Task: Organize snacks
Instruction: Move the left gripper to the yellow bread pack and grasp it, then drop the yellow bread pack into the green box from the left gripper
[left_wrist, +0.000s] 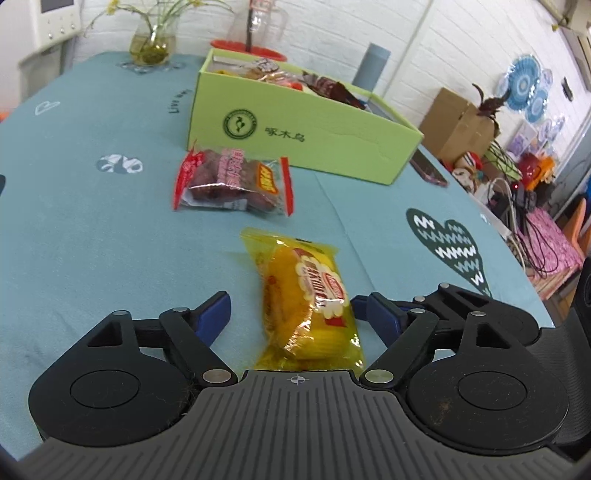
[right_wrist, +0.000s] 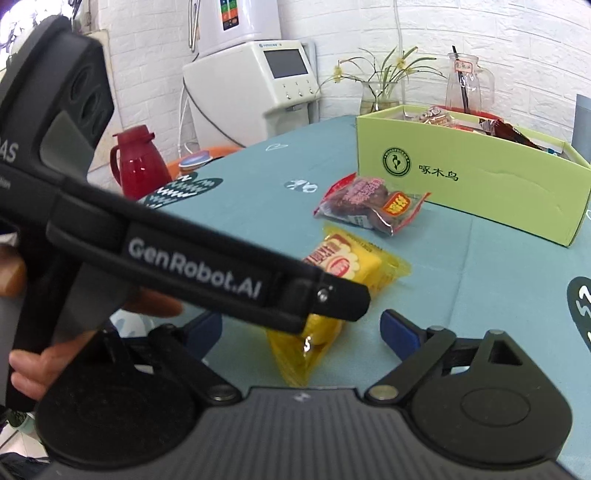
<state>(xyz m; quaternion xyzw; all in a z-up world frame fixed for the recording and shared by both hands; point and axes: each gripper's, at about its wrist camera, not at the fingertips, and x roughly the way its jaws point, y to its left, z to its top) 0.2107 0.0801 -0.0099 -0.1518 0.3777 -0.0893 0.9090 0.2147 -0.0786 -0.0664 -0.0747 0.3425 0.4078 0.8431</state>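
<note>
A yellow snack packet (left_wrist: 306, 299) lies on the teal tablecloth between the open jaws of my left gripper (left_wrist: 290, 308); the right pad is close to its edge. Beyond it lies a red-and-clear packet of dark snacks (left_wrist: 232, 181), in front of a green box (left_wrist: 306, 129) that holds several snacks. In the right wrist view, my right gripper (right_wrist: 301, 330) is open and empty, with the yellow packet (right_wrist: 332, 288) just ahead of it. The left gripper's black body (right_wrist: 207, 273) crosses that view over the packet. The red packet (right_wrist: 369, 205) and green box (right_wrist: 469, 181) lie behind.
A glass vase (left_wrist: 153, 40), a glass jug (left_wrist: 258, 22) and a grey cylinder (left_wrist: 371, 66) stand behind the box. A phone (left_wrist: 428, 168) lies to its right. A red thermos (right_wrist: 138, 166) and a white appliance (right_wrist: 255, 81) stand off the table's left side.
</note>
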